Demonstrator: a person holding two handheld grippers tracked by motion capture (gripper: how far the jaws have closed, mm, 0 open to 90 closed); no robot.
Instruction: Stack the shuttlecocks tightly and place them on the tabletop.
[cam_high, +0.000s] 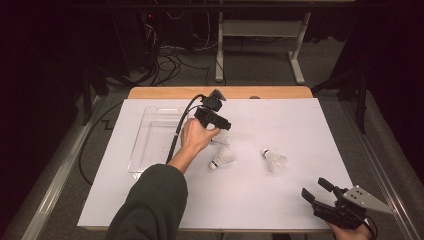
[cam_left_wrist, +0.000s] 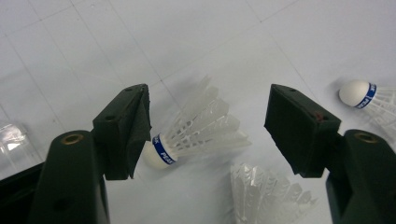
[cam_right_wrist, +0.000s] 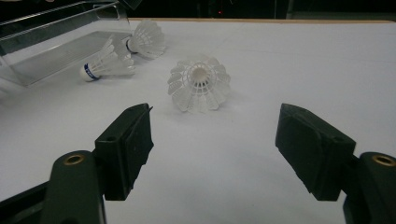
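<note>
The left gripper (cam_high: 220, 131) hovered with its jaws spread wide over a shuttlecock (cam_left_wrist: 196, 135) lying on its side on the white sheet (cam_high: 280, 200), cork toward the near jaw — not yet grasped. A second shuttlecock (cam_left_wrist: 266, 196) lay just below it, and a third shuttlecock (cam_high: 274, 160) rested well apart to the right. The clear tray (cam_high: 150, 145) at the left looked empty, so, judging by that, none had been put away and all three remained to be moved. The right gripper (cam_high: 320, 192) waited at the table's near right corner, jaws released and holding nothing — the third shuttlecock sat ahead of it.
</note>
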